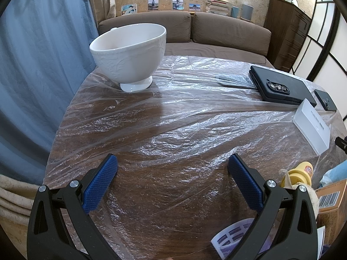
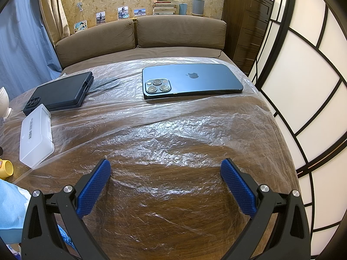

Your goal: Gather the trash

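A crinkled clear plastic sheet covers the wooden table; it also shows in the right wrist view. My left gripper is open and empty above the sheet at the near edge. A white footed bowl stands at the far left of it. My right gripper is open and empty above the sheet. A printed paper scrap lies by the left gripper's right finger. A blue tissue pack sits at the right gripper's lower left.
A black cased phone, a blue-grey iPhone, a white plastic box, a yellow toy cup and a cardboard box lie on the table. A brown sofa stands behind.
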